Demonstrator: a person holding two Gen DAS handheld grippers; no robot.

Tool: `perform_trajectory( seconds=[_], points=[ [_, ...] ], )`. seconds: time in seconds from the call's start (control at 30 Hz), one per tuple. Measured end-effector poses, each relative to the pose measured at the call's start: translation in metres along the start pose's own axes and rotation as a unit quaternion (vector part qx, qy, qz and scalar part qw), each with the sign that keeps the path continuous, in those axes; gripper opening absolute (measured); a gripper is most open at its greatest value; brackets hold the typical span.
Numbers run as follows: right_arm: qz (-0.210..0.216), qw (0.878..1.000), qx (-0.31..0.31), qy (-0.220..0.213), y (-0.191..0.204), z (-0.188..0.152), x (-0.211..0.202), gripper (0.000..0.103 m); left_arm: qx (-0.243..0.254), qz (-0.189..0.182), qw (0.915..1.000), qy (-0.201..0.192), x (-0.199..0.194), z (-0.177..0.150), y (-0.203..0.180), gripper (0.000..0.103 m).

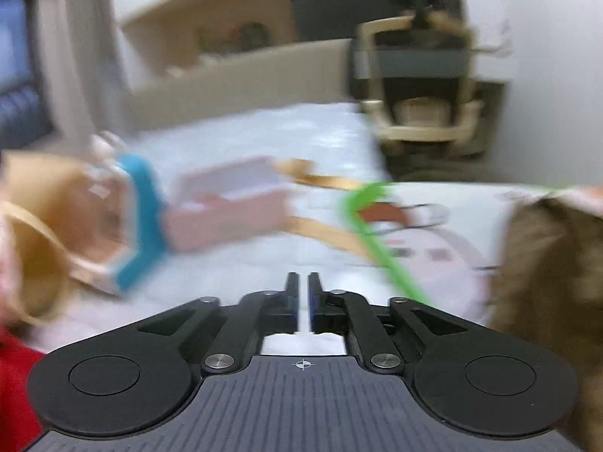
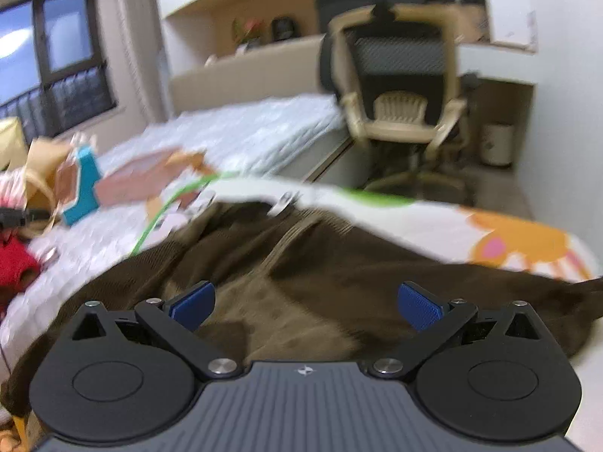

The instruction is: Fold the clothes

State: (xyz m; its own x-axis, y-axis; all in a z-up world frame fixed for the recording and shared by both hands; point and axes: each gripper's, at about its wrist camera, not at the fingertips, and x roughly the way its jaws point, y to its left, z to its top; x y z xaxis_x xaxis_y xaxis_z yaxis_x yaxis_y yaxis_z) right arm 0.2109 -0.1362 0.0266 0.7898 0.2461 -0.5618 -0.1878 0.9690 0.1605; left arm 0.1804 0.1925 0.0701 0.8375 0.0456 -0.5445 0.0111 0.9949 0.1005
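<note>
The right gripper [image 2: 306, 303] hangs with its jaws spread wide over a brown garment [image 2: 301, 263] lying crumpled near the bed's [image 2: 245, 132] front edge. The left gripper [image 1: 303, 293] is clenched on nothing, beside the garment's left edge.

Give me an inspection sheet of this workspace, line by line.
Surface: bed with a white quilted cover; a cartoon-print sheet lies over its near part.
Job's things: brown garment lies rumpled on the sheet, not yet folded.
Clutter: pink box, blue-edged box, tan bag, red cloth, green cord.
Grippers: left gripper shut, nothing seen between its fingers; right gripper open above the garment.
Cables: nothing seen beyond the green cord.
Surroundings: chair, shelf, window, bin.
</note>
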Motion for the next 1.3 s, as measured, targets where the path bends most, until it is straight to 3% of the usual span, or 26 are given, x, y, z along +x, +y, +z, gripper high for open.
perform_trajectory(
  seconds=[0.03,0.1,0.17,0.23,0.3,0.33,0.37,0.4,0.43,0.5,0.57,0.67,0.77,0.87,0.97,1.0,1.07,1.1,1.13,1.2,1.3],
  points=[
    [0.004,1.000,0.002,0.013,0.002,-0.004,0.008,0.103,0.007,-0.034,0.9994,0.003,-0.006,-0.005,-0.010,0.036],
    [0.007,0.999,0.006,0.036,0.007,-0.012,0.024,0.103,0.022,-0.099,0.9947,0.019,-0.017,-0.016,-0.037,0.057],
    [-0.001,0.999,0.012,0.052,0.010,-0.018,0.034,0.103,0.041,-0.161,0.9853,0.039,-0.028,-0.028,-0.065,0.060],
    [-0.010,0.998,0.019,0.067,0.013,-0.019,0.042,0.103,0.079,-0.214,0.9720,0.055,-0.039,-0.041,-0.095,0.077],
    [-0.014,0.996,0.028,0.085,0.016,-0.018,0.046,0.103,0.131,-0.220,0.9643,0.070,-0.042,-0.059,-0.120,0.078],
    [-0.013,0.995,0.035,0.093,0.015,-0.017,0.048,0.103,0.155,-0.214,0.9615,0.075,-0.041,-0.068,-0.130,0.066],
    [-0.009,0.994,0.042,0.099,0.014,-0.018,0.050,0.103,0.176,-0.204,0.9601,0.076,-0.038,-0.074,-0.138,0.050],
    [-0.003,0.993,0.050,0.103,0.012,-0.019,0.050,0.103,0.196,-0.193,0.9583,0.077,-0.035,-0.080,-0.146,0.009],
    [0.000,0.993,0.052,0.105,0.011,-0.020,0.050,0.103,0.209,-0.184,0.9575,0.075,-0.033,-0.083,-0.149,0.004],
    [0.003,0.994,0.044,0.104,0.012,-0.023,0.050,0.103,0.213,-0.167,0.9609,0.060,-0.029,-0.076,-0.143,0.004],
    [0.001,0.994,0.028,0.106,0.017,-0.025,0.050,0.103,0.209,-0.125,0.9693,0.037,-0.023,-0.059,-0.126,0.004],
    [-0.004,0.995,0.003,0.104,0.023,-0.027,0.050,0.103,0.178,-0.015,0.9839,-0.003,0.001,-0.025,-0.080,0.004],
    [-0.006,0.996,-0.003,0.091,0.024,-0.031,0.047,0.103,0.134,0.118,0.9839,-0.013,0.042,-0.001,-0.018,0.004],
    [-0.006,0.996,-0.015,0.085,0.026,-0.034,0.045,0.103,0.071,0.138,0.9873,0.033,0.075,-0.008,0.026,0.004],
    [-0.010,0.996,-0.021,0.089,0.028,-0.032,0.046,0.103,0.072,0.160,0.9821,0.069,0.095,-0.027,0.039,0.005],
    [-0.009,0.995,-0.023,0.094,0.029,-0.029,0.046,0.103,0.066,0.161,0.9816,0.079,0.098,-0.032,0.042,0.012],
    [-0.002,0.995,-0.021,0.101,0.027,-0.019,0.043,0.103,0.017,0.128,0.9879,0.086,0.091,-0.030,0.050,0.020],
    [0.010,0.995,-0.013,0.098,0.023,-0.009,0.038,0.103,-0.009,0.103,0.9912,0.083,0.083,-0.026,0.052,0.034],
    [0.022,0.996,0.001,0.087,0.018,0.002,0.032,0.103,-0.031,0.077,0.9936,0.077,0.075,-0.019,0.052,0.049],
    [0.051,0.996,0.046,0.056,0.004,0.026,0.025,0.103,-0.059,0.022,0.9967,0.052,0.055,0.003,0.043,0.062],
    [0.122,0.982,0.132,0.066,-0.016,0.054,0.049,0.103,-0.097,-0.095,0.9906,0.017,0.039,0.032,0.017,0.089]
  ],
)
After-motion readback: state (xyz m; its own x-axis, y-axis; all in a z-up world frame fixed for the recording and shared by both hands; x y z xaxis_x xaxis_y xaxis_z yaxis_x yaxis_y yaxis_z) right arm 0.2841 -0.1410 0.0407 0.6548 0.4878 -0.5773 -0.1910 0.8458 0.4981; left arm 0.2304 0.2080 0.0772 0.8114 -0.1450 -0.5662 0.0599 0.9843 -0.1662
